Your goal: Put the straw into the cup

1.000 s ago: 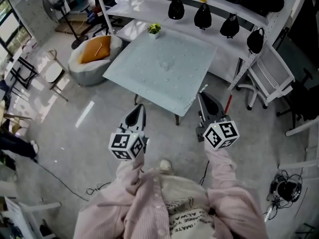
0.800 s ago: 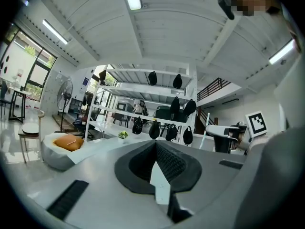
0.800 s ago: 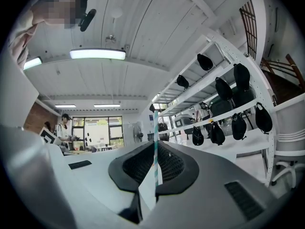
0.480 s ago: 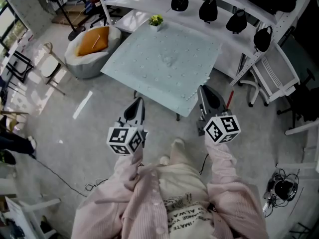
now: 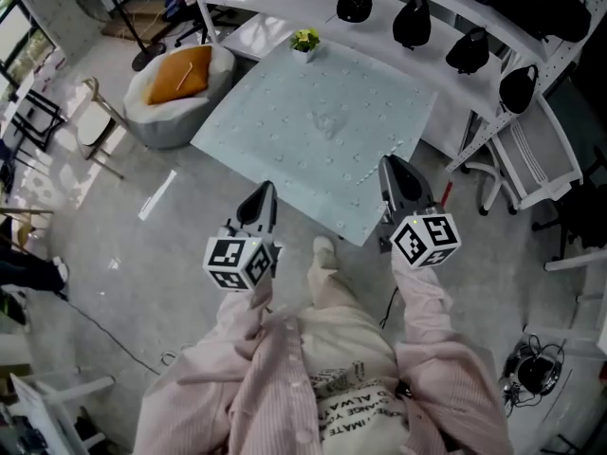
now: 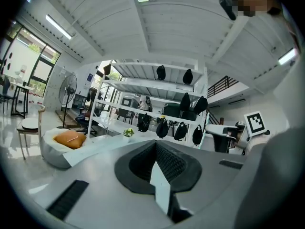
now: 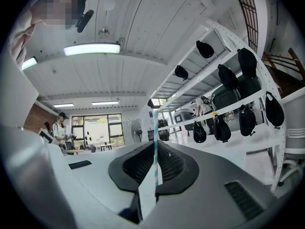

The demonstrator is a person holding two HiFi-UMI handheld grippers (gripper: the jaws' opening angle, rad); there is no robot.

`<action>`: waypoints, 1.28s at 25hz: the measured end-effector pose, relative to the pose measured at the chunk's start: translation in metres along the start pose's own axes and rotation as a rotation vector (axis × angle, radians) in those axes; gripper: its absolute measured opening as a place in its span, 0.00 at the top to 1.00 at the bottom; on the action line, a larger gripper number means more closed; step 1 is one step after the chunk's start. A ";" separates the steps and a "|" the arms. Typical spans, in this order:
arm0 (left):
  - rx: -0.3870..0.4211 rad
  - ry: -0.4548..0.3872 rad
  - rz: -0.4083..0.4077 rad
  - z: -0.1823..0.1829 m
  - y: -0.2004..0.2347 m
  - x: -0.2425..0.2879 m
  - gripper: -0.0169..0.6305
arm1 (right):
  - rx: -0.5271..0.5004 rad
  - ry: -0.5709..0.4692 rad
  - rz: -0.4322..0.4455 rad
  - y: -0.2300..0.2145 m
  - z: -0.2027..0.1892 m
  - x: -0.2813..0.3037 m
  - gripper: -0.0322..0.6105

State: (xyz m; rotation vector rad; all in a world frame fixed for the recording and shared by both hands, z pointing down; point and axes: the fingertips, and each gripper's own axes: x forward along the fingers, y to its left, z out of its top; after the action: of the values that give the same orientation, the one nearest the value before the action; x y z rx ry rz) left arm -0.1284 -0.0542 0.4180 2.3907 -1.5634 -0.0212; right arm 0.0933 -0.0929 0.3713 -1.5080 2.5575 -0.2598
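Head view: holding left hand-held gripper (image 5: 264,197) and right hand-held gripper (image 5: 394,173) at the bench's (image 5: 275,150) near edge, with what may be the cup (image 5: 327,121) lying ahead between them.

Left gripper view: clenching on nothing.

Right gripper view: pinching the striped straw (image 7: 154,137), long axis upright.

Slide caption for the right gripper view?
Right claw shut on an upright teal-striped straw, black bags beyond.

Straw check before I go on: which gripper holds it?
The right gripper: a teal-and-white striped straw is pinched between its jaws and sticks out past them. The left gripper is shut on nothing.
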 end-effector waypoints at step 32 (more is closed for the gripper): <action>-0.125 0.139 0.077 -0.003 0.087 0.209 0.98 | 0.115 0.058 0.033 -0.122 -0.014 0.224 0.92</action>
State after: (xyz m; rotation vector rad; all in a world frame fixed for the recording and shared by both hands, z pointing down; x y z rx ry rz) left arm -0.1193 -0.2743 0.4720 2.1860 -1.5420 0.0598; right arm 0.0867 -0.3468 0.4021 -1.4363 2.5602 -0.4448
